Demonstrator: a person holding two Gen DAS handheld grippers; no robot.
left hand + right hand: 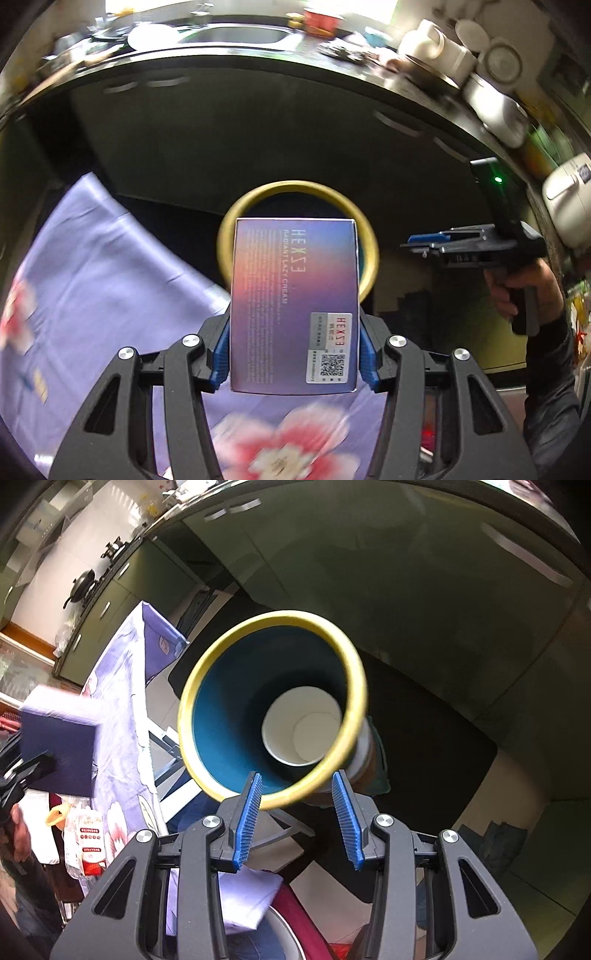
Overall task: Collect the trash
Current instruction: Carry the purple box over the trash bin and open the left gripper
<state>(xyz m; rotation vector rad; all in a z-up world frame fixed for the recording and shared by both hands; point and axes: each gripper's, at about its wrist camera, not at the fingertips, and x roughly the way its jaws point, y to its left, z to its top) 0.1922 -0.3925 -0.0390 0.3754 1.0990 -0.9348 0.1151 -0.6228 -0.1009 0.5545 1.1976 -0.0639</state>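
My left gripper (293, 326) is shut on a purple cream box (295, 295), its blue pads pressing both sides. Beyond the box stands the round bin (371, 254) with a yellow rim. In the right wrist view the bin (229, 716) is seen from above, teal inside, with a white paper cup (295, 731) at its bottom. My right gripper (297, 786) hovers over the bin's near rim, open, with nothing held. From the left wrist view, the right gripper (417, 242) hangs to the right of the bin, apart from it. At the far left of the right wrist view the box (59, 746) appears blurred.
A lilac floral cloth (92, 277) covers a table (122, 701) left of the bin. Dark cabinets and a counter with a sink (229, 37) and white cups (428, 40) lie behind. A stove with a wok (83, 581) sits far left. A hand (517, 291) grips the right tool.
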